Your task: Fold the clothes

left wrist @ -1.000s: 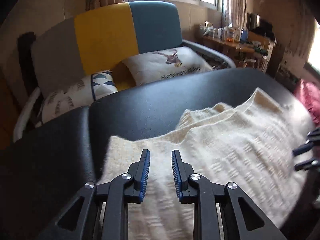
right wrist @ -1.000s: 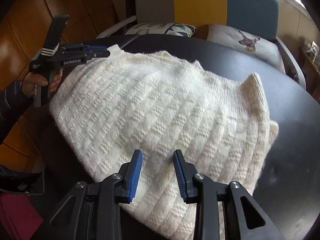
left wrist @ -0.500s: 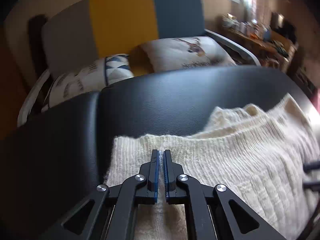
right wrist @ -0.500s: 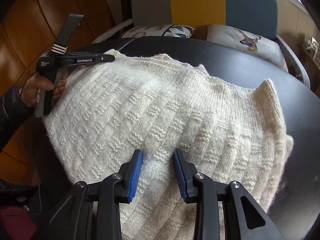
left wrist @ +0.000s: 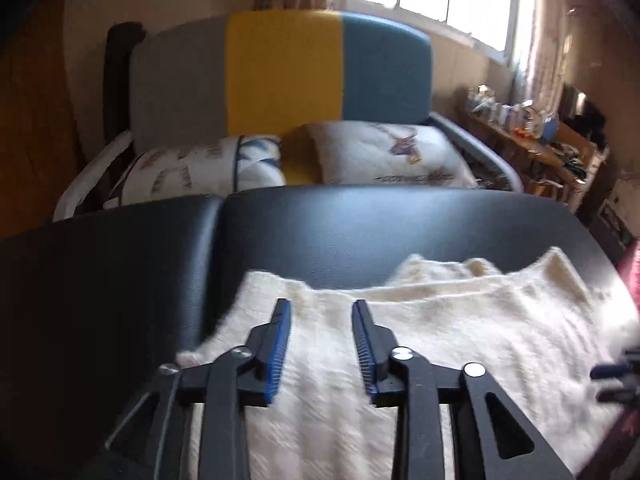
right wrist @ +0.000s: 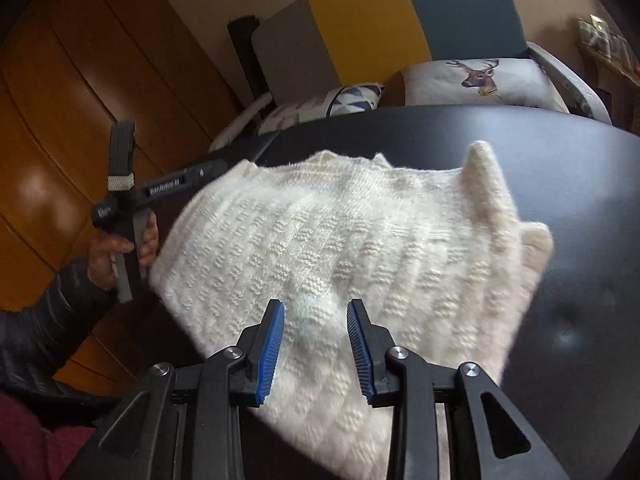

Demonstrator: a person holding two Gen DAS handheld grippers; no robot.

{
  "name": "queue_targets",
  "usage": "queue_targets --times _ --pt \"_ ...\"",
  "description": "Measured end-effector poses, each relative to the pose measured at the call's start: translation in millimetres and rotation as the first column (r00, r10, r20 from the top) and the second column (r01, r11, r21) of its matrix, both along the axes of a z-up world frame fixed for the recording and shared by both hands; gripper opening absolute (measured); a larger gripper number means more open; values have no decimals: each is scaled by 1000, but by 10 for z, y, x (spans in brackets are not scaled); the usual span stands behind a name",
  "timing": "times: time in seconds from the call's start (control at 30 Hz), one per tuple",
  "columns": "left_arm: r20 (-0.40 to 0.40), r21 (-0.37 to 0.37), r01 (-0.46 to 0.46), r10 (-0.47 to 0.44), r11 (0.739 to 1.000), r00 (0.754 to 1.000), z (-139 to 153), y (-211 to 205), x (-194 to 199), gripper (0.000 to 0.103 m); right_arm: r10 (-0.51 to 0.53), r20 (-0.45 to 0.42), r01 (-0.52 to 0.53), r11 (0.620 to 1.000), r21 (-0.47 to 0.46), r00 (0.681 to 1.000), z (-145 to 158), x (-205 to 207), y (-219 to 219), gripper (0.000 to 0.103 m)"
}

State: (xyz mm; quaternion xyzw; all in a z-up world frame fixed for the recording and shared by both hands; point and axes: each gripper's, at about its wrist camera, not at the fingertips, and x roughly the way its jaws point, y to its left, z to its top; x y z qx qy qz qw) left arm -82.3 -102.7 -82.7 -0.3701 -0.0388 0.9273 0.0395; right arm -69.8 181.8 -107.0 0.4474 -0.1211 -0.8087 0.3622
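A cream knitted sweater [left wrist: 460,340] lies spread on the black padded table [left wrist: 360,232]. My left gripper [left wrist: 321,304] hovers over the sweater's far left edge. Its jaws are opening, with the knit below them and nothing pinched. In the right wrist view the sweater [right wrist: 360,240] fills the middle of the table [right wrist: 580,200]. My right gripper [right wrist: 315,304] stands open over its near part, a small puff of knit between the fingers with the pads apart from it. The left gripper [right wrist: 218,168] shows at the sweater's left edge, held by a hand [right wrist: 116,248] in a dark sleeve.
A sofa chair [left wrist: 280,80] with a grey, yellow and blue back stands behind the table, two cushions [left wrist: 380,152] on its seat. Wooden cabinet doors [right wrist: 60,120] run along the left. A cluttered shelf [left wrist: 532,132] is at the right, under the window.
The left jaws closed on the sweater's edge half a second ago and now stand apart, off the knit. The right gripper slid sideways across the sweater and rolled.
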Motion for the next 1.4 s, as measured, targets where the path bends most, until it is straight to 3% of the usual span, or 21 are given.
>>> queue_targets --times 0.07,0.17,0.37,0.47,0.67,0.77,0.87,0.93,1.07,1.23,1.37,1.4 --pt "2 46 97 -97 994 995 13 202 135 42 -59 58 64 995 -83 997 -68 140 479 37" --pt "29 69 252 -254 965 967 -77 671 271 43 -90 160 119 976 -184 983 -266 307 1003 38" --pt "101 89 474 -481 876 871 -302 1577 370 43 -39 236 114 943 -312 971 -648 322 1195 40" --pt "122 102 505 -515 857 849 -338 1767 384 43 33 229 40 951 -307 973 -724 232 1073 40" --pt "151 127 523 -538 843 830 -389 1821 517 44 182 225 -112 949 -294 957 -779 106 852 40" --pt "159 122 527 -541 841 826 -428 1816 547 45 205 176 -173 969 -179 963 -629 26 789 40" --pt "151 122 535 -549 836 822 -438 1808 568 47 178 170 -127 953 -274 969 -614 -104 917 40" --pt "150 119 538 -551 835 821 -443 1814 567 48 186 187 -131 953 -273 965 -651 -184 875 40" --pt "147 106 542 -553 833 820 -475 1825 572 50 249 254 -198 957 -210 934 -776 -191 678 40" --pt "145 99 554 -563 827 814 -531 1846 583 55 371 270 -312 920 -239 888 -696 34 563 42" --pt "131 69 574 -578 816 805 -564 1909 646 62 349 201 -273 905 -327 915 -589 -102 474 43" --pt "129 56 577 -579 815 805 -569 1930 663 64 356 212 -277 903 -328 910 -611 -129 434 43"
